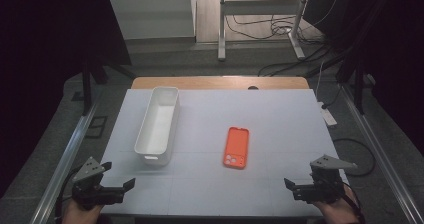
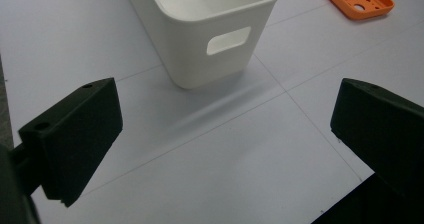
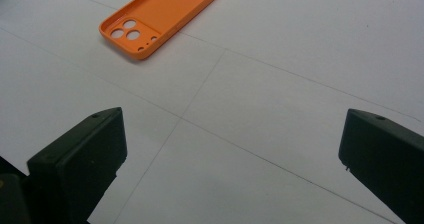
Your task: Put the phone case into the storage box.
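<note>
At the near edge of the tabletop [image 1: 280,194] both grippers wait low, one by each near corner, each with jaws spread wide and nothing between them. The left gripper [image 1: 117,188] sits by the near left corner, the right gripper [image 1: 295,188] by the near right corner.

Farther in lies the orange phone case [image 1: 236,147], flat on the tabletop and a little right of the middle. Its long axis runs from the near edge toward the far edge, camera holes at the near end. From the right gripper it lies ahead and toward the middle; the right hand looks somewhat the nearer of the two, so a reach from that side seems the likelier move. The white bin [image 1: 159,124] stands left of the case and well apart from it, its length also running near to far, reaching almost to the far left part of the tabletop.

The right gripper view shows the case [image 3: 162,16] lying open side up, with its raised rim and lens cutouts. The left gripper view shows the bin's [image 2: 210,31] near end wall with a handle slot, and the case's corner [image 2: 357,1] beyond.
</note>
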### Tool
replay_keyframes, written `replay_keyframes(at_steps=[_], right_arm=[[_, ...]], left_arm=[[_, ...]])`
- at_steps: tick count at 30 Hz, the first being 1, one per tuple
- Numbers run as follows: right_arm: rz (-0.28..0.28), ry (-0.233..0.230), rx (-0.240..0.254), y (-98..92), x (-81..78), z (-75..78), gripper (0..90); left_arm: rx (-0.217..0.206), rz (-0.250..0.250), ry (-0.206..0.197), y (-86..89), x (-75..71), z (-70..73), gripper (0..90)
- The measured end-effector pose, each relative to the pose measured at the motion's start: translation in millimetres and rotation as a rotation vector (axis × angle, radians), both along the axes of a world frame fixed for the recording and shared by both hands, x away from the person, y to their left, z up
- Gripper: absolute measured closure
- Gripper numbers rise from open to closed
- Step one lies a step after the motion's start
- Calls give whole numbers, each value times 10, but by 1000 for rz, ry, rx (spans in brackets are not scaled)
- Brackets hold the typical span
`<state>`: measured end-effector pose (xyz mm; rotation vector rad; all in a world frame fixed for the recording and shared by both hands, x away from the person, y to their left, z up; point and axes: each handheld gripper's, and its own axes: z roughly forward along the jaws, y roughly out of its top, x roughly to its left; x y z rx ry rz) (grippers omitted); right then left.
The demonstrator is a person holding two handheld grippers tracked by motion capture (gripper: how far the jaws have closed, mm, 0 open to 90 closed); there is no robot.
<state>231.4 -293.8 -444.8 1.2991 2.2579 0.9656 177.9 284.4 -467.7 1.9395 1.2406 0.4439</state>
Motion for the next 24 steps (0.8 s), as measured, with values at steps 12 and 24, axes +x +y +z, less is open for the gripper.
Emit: replay_keyframes(at_steps=[12,24], right_arm=[[21,30,-4,13,40,-9,0],[35,7,7,63,134,-10,0]], left_arm=[[-3,-2,7,3,2,-2,10],[-16,0,10,18,4,-3,12]])
